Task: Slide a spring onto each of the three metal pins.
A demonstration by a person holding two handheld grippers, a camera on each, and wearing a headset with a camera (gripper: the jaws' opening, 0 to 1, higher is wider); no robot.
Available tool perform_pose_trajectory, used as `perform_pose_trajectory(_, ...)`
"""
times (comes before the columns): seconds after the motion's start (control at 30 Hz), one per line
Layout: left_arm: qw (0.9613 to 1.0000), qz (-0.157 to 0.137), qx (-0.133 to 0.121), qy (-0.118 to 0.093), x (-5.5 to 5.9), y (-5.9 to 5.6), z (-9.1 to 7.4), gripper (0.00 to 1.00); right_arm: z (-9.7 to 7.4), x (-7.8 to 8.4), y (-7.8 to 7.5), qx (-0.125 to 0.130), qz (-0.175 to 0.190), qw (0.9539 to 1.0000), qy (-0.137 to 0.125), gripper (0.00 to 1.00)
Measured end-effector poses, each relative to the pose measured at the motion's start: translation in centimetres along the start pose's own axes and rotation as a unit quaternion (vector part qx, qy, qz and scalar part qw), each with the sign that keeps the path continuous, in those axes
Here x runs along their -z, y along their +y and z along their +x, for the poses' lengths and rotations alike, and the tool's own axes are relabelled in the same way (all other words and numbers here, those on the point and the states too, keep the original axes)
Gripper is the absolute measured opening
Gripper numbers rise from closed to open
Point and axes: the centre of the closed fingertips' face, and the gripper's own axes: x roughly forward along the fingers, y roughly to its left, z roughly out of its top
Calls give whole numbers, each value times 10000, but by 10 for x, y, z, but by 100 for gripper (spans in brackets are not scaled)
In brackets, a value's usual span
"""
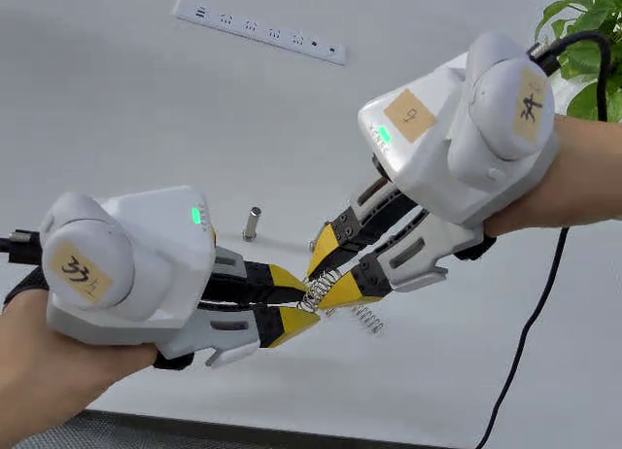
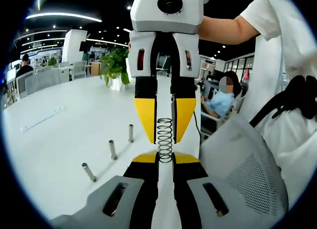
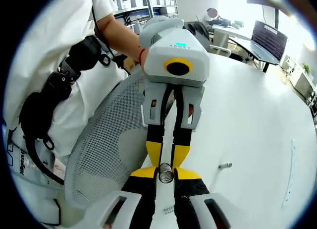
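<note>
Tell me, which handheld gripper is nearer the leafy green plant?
Right. The right gripper is held close to the leafy green plant; the left gripper is on the opposite side, much farther off.

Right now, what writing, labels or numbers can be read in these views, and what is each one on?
"33", then a mark I cannot make out: handwritten tan sticker on the left gripper.
Handwriting on the right gripper's end sticker and top sticker: not legible.
Small print beside its green light: too small to read.

Yellow-tipped black left tongs (image 1: 301, 299), silver spring (image 2: 165, 134), white table (image 1: 146, 109)
</note>
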Motion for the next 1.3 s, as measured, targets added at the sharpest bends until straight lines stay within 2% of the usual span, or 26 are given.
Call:
perform_pose_trajectory(0.7, 10000, -25, 1, -27, 2, 1, -1, 7, 4, -3, 4, -91, -139, 9997, 156, 7)
perform_pose_trajectory(1.13, 9999, 75, -16, -71, 5, 3, -6, 7, 7, -6, 0, -69, -42, 9999, 130, 6)
perform_pose_trajectory(1.3, 9998, 102, -102, -131, 5, 6, -10, 9, 5, -9, -3, -24, 2, 10000, 74, 6)
